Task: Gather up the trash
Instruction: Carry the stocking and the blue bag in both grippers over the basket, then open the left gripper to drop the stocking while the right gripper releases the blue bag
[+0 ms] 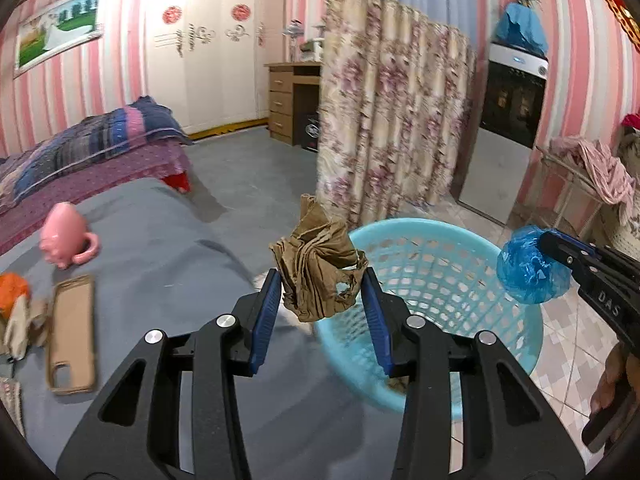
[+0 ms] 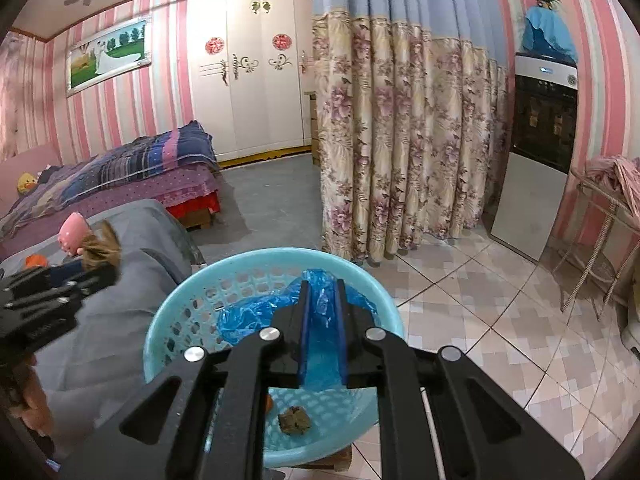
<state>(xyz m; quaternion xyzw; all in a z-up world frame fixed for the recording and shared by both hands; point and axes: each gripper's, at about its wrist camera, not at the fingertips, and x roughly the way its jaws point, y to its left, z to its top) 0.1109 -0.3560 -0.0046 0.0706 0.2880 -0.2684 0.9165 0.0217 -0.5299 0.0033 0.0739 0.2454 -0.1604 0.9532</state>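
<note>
Black linkage of the left gripper (image 1: 320, 280) fills the near frame; its blue pads sit partway apart, pinching a crumpled brown paper wad (image 1: 318, 270) held in the air just at the basket's near rim.

Grey-covered surface (image 1: 168, 264): largest item, staging ground. Still carries a pink mug (image 1: 66, 240), a tan phone case (image 1: 72, 332) and an orange-and-beige scrap (image 1: 16, 312) at the far left edge, possibly more trash.

Turquoise perforated basket (image 2: 160, 320): stands beside the surface on the tiled floor, so loads need only a short swing. Already holds one small brown clump (image 2: 294, 420).

Right gripper (image 2: 322, 284): jaws nearly together, clamped on crinkled blue plastic (image 2: 248, 320), poised directly over the basket's opening, apparently ready to drop. Both loads look close to release.
</note>
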